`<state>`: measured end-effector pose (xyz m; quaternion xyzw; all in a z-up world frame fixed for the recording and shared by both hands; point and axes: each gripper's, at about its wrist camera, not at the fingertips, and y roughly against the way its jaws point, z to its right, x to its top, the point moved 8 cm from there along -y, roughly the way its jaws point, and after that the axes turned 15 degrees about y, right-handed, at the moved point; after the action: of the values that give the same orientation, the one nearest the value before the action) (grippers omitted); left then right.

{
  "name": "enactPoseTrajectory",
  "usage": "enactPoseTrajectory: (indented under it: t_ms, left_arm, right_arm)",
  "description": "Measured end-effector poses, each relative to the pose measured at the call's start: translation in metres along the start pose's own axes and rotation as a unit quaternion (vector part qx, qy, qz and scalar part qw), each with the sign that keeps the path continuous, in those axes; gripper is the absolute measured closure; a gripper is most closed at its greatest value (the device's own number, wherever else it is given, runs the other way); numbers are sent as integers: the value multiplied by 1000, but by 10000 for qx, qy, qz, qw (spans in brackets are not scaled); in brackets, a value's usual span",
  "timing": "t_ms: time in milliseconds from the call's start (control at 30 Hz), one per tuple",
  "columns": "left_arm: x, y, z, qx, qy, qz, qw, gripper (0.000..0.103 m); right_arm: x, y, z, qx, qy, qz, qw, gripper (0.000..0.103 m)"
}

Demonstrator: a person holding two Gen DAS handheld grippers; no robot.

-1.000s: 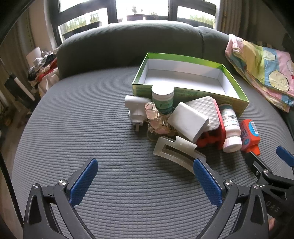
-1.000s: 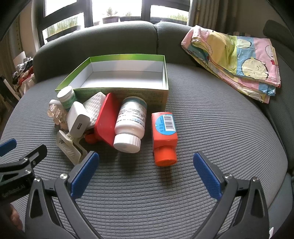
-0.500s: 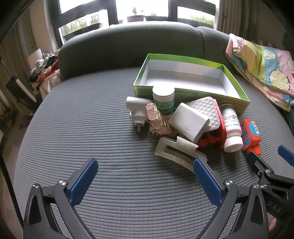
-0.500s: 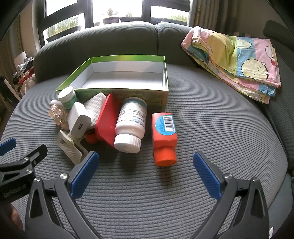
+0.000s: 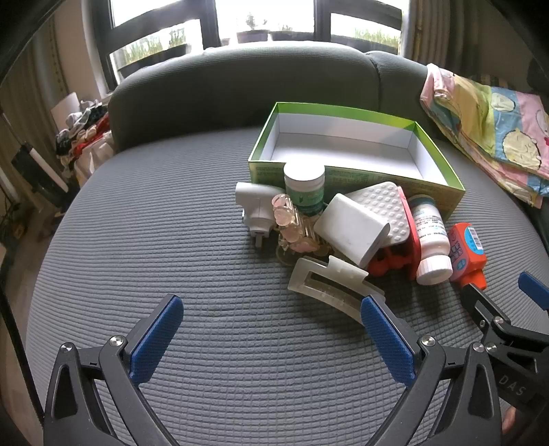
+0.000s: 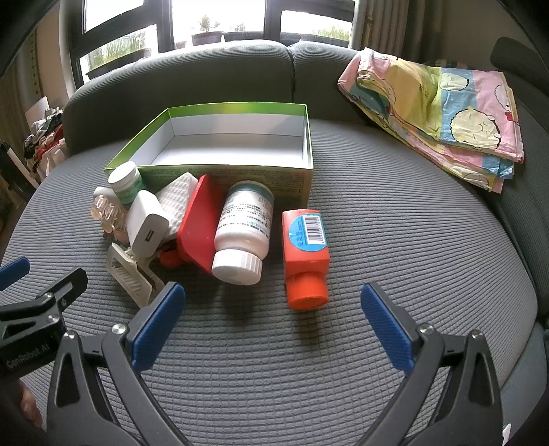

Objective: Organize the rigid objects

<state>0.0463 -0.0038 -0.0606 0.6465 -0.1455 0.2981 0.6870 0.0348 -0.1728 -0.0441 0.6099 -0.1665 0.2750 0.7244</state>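
Orange bottle [image 6: 305,254] lying flat, cap toward camera, box [image 6: 219,169] behind

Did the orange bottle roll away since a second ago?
No. The orange bottle lies on its side, same spot just right of the white pill bottle, in front of the green box.

seat: grey sofa [image 6: 377,240], ribbed grid-weave cushion, dark grey padded backrest [image 5: 240,85] behind it
windows: dark-framed panes [image 6: 164,24] above the backrest, potted plants [image 5: 252,31] on the sill outside
light: bright daylight from the windows, panes blown out, soft shadows on the cushion
right side: folded cartoon-print blanket [image 6: 446,113], pink/yellow/blue, lying on the sofa
left side: heap of mixed clothes [image 5: 82,133] beside the sofa end
wall: beige strip [image 5: 73,51] left of the windows
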Motion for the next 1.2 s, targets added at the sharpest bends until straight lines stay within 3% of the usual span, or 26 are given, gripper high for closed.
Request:
enactPoseTrajectory:
  t_ms: [233,333,400,467,700,767,900,1133,1167,1200]
  left_arm:
    - [-1,1,4,-201,20,-83,9998,0]
    - [-3,2,7,-666,146,-243,9974,0]
    - [-4,4,8,-1183,381,-379,9915,0]
    - [-4,4,8,-1447,554,-456,9869,0]
    - [-2,1,4,-1372,585,-461,9877,0]
    - [-3,-2,1,-1355,548,-495,9880,0]
    - [-4,-4,2,-1549,506,-502,9854,0]
    - [-1,-18,8,-1901,468,-706,9781,0]
    - [0,-21,8,-1972,487,-755,9762,3]
    - [2,-24,7,-2061,527,-829,9736,12]
  right_arm:
    - [0,1,0,81,7,49,10000,1]
    - [-2,1,-3,504,-2,103,9987,1]
    - [-6,0,-4,935,-66,171,9955,4]
    - [-8,1,-4,1031,-34,212,9944,6]
    - [-16,1,-2,1104,60,165,9937,7]
    - [-17,-1,-4,1252,24,146,9920,16]
    - [-21,-3,-16,1531,157,131,9880,21]
    - [-20,-16,-57,2232,424,84,9738,40]
    - [-18,-20,-66,2446,444,67,9686,41]
    - [-18,-22,-72,2553,455,62,9658,41]
